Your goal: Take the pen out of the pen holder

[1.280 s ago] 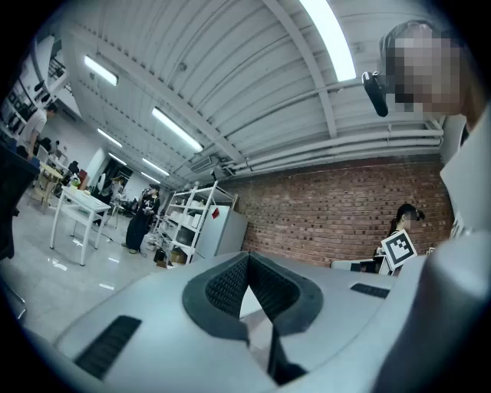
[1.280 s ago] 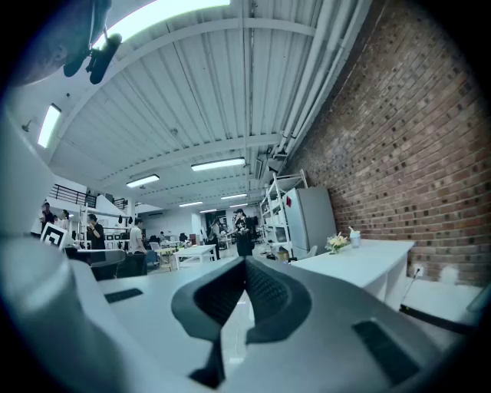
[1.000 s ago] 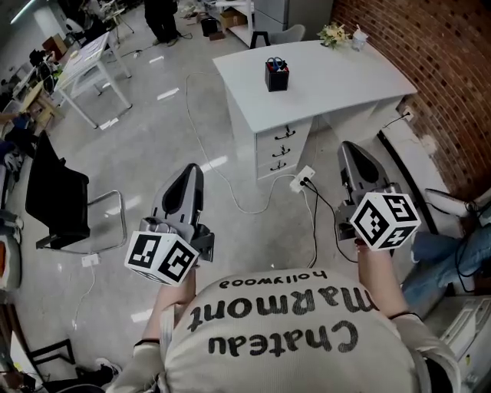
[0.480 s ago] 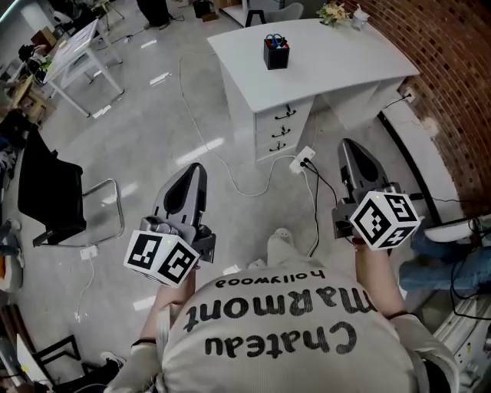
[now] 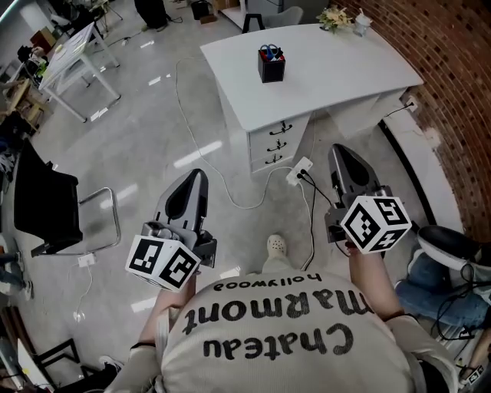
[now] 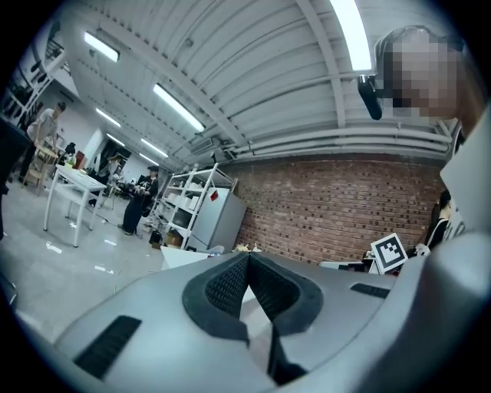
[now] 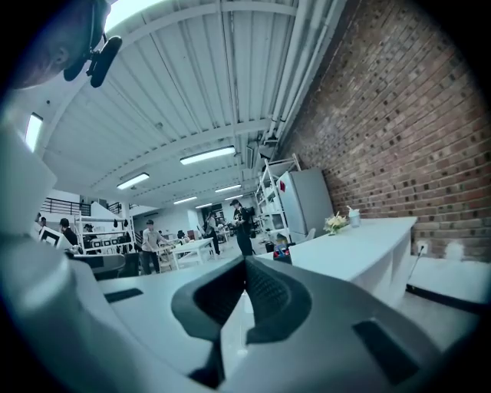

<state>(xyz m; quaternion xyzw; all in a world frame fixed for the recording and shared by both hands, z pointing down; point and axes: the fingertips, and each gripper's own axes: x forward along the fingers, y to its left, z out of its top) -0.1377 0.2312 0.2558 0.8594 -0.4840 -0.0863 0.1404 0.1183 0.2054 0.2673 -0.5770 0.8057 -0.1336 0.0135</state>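
Pen holder [image 5: 271,66] sits on the desk's [image 5: 345,69] left half, flowers [image 5: 335,15] at its far right corner, drawers [image 5: 278,143] underneath, power strip [image 5: 298,173] on the floor [image 5: 153,130] just in front, chair [image 5: 44,206] well off left.

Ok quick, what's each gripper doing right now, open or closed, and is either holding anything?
Left gripper: closed, holding nothing.
Right gripper: closed, holding nothing.

We have edged closer to the desk [image 5: 337,73] bearing the pen holder [image 5: 271,65]; one shoe [image 5: 276,246] has stepped into sight on its near side.
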